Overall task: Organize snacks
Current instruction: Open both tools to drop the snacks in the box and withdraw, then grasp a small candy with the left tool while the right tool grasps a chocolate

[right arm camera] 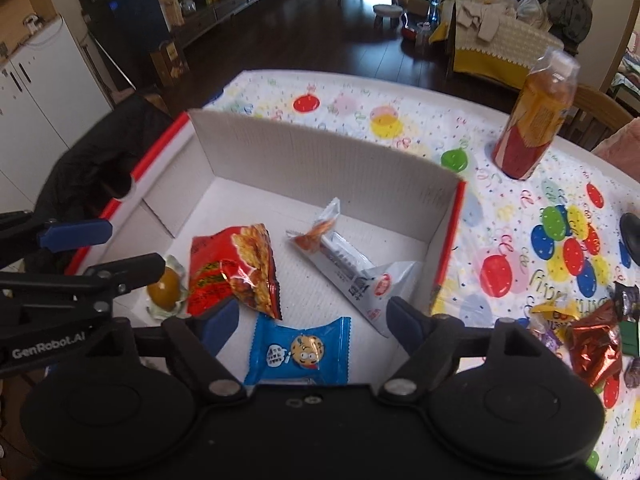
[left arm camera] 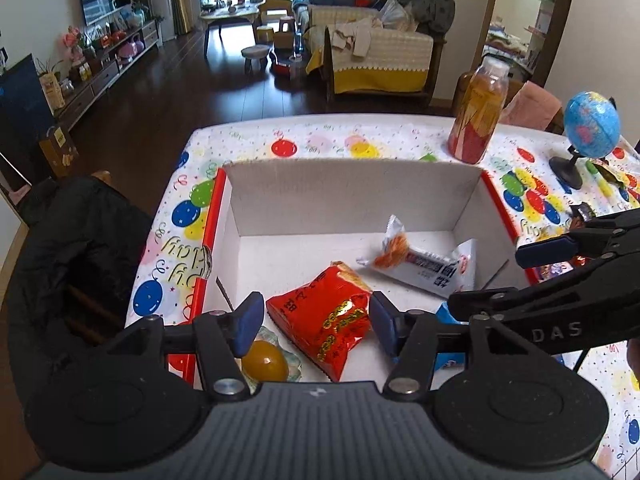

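Balloon-print tabletop (right arm camera: 400, 120) carries my box (right arm camera: 320, 152); both jaws spread, empty, the light, crinkly, slippery blue cookie packet (right arm camera: 298, 354) between the right ones, best pinched mid-body.

The box (right arm camera: 320, 152) at the centre of the frame is matt white corrugated cardboard. In it, the red snack bag (right arm camera: 232, 268) and blue cookie packet (right arm camera: 298, 354) are glossy foil-like plastic. The worktop (right arm camera: 360, 96) wears a smooth printed plastic cloth. At upper right, the bottle (right arm camera: 534, 120) is clear plastic. The tongs' arms (right arm camera: 192, 356) look matt black plastic with metal rivets.
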A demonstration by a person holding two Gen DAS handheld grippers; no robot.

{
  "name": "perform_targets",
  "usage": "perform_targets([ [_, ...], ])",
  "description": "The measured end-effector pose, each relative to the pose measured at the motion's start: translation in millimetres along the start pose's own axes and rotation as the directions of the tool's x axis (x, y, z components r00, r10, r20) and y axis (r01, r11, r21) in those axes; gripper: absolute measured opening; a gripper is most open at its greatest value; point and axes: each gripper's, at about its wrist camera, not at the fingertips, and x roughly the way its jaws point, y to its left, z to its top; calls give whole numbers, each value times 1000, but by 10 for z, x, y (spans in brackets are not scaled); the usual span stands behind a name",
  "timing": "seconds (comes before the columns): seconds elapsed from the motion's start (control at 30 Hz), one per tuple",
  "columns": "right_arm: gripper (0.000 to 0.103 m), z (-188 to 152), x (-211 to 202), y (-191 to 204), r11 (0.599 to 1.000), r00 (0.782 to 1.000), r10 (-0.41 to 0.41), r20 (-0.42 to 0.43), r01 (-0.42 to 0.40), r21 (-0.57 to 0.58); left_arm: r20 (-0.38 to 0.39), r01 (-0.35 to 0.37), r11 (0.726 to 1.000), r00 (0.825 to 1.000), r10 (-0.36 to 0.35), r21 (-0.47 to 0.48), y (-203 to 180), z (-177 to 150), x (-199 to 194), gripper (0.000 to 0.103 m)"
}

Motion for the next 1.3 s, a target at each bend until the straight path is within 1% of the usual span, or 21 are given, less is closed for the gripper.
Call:
perform_targets([
  [0.1, 82, -50, -168, -27, 1000, 1000, 6, 27, -6, 17, 17, 3, 1000, 1000, -3, 6, -55, -1, -111, 59],
  [0.17, 82, -91, -279, -56, 999, 999, 12, 46, -14, 30, 27, 2, 1000, 1000, -2, 9, -95, -3, -183, 64],
  [0.2, 82, -114, -337, -73, 999, 998, 17, 56, -19, 37, 34, 2, 1000, 999, -2, 9, -117, -6, -220, 64],
  [0.23, 84, -136, -391, -90, 999, 998, 20, 65, -22, 44, 40, 4, 1000, 999, -5, 12, -140, -8, -254, 64],
  [0.33, 92, -222, -575, -153, 998, 995, 27, 98, -33, 58, 53, 12, 1000, 998, -13, 18, -227, -7, -355, 66],
  [0.43, 92, -310, -747, -240, 996, 991, 33, 126, -42, 76, 65, 26, 999, 997, -28, 21, -327, -10, -437, 73],
  [0.5, 96, -374, -858, -314, 995, 989, 33, 145, -46, 86, 70, 36, 999, 997, -38, 24, -403, -14, -486, 74],
  [0.53, 100, -409, -908, -358, 995, 987, 33, 155, -47, 92, 72, 41, 999, 996, -43, 26, -444, -15, -506, 74],
  [0.6, 101, -471, -998, -441, 993, 985, 28, 172, -47, 105, 69, 61, 998, 996, -62, 22, -529, -18, -539, 75],
  [0.67, 103, -546, -1090, -535, 992, 982, 24, 189, -47, 118, 61, 78, 997, 995, -79, 19, -633, -19, -570, 81],
  [0.87, 103, -857, -1269, -927, 986, 976, 16, 217, -52, 160, 52, 146, 989, 988, -147, 9, -960, -45, -634, 87],
  [1.0, 103, -1104, -1321, -1263, 980, 978, -20, 209, -23, 199, 42, 177, 984, 983, -178, 16, -1240, -59, -626, 88],
  [1.03, 103, -1175, -1350, -1351, 978, 977, -23, 210, -21, 208, 43, 181, 983, 982, -182, 18, -1314, -64, -619, 90],
  [1.13, 103, -1377, -1431, -1612, 974, 972, -34, 232, -20, 224, 53, 184, 983, 981, -184, 22, -1551, -83, -583, 101],
  [1.23, 103, -1577, -1488, -1864, 971, 968, -74, 240, 15, 238, 40, 199, 980, 979, -200, 19, -1792, -83, -505, 101],
  [1.3, 103, -1682, -1499, -2030, 967, 970, -89, 226, 30, 254, 35, 199, 980, 979, -200, 24, -1961, -69, -452, 101],
])
